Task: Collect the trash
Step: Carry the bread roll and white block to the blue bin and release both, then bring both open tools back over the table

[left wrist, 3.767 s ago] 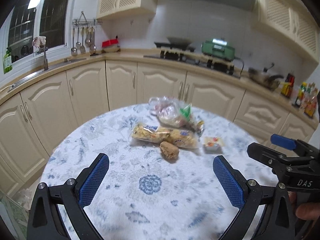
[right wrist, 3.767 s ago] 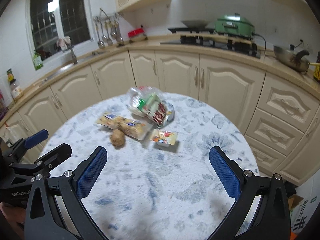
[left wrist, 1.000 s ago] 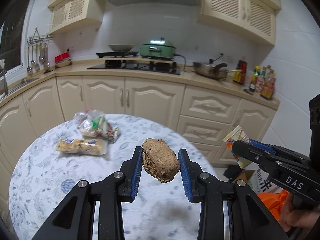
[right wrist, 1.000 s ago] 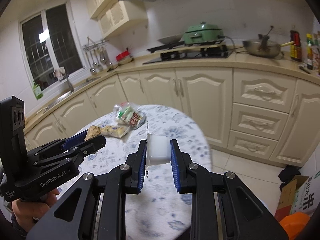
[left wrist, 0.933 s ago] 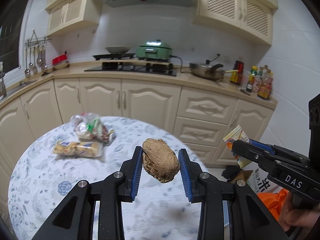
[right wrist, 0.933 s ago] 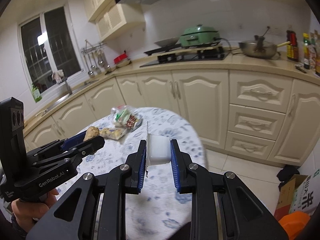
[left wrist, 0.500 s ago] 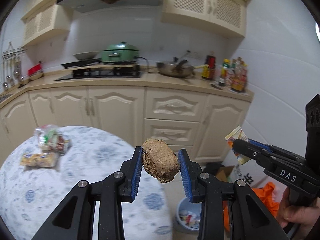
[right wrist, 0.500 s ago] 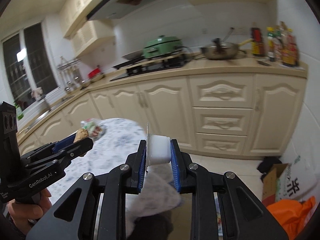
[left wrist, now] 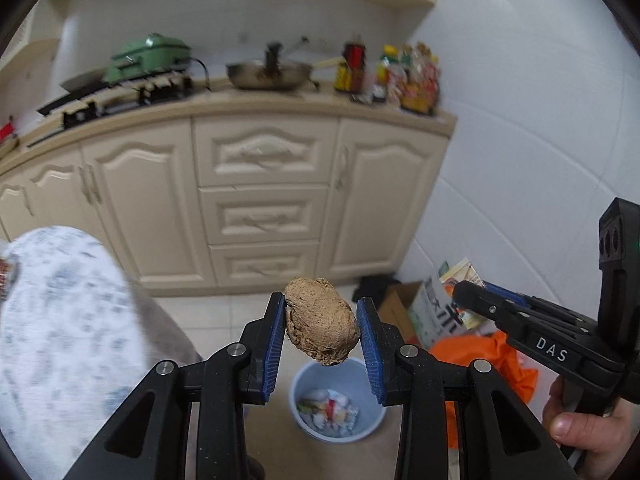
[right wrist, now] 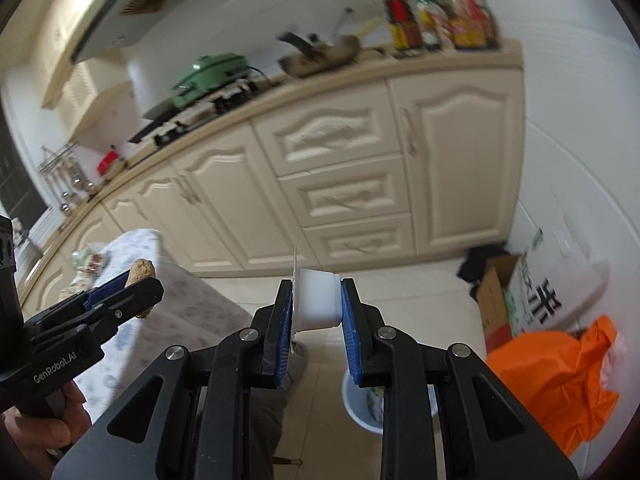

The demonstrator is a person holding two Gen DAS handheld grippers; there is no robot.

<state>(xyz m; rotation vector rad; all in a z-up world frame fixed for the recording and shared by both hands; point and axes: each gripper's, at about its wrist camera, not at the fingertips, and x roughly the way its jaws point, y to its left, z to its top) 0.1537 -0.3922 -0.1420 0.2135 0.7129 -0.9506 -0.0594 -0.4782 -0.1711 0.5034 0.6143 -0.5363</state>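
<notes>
**Nearly there: both claws loaded, bin not yet fed**

Off to the far left of the left claw (left wrist: 321, 340), a snack packet (right wrist: 89, 259) lies on the tabletop (left wrist: 60, 320), so that part of the job seems left. The left claw is clamped on a brown lump (left wrist: 321, 326), and the blue bin (left wrist: 338, 400) stands on the floor below and just beyond its tips, some rubbish already inside. The right claw (right wrist: 316, 312) is closed narrow on a small white cup (right wrist: 317, 302); the bin sits below, slightly to its right. Neither piece has been dropped yet.
</notes>
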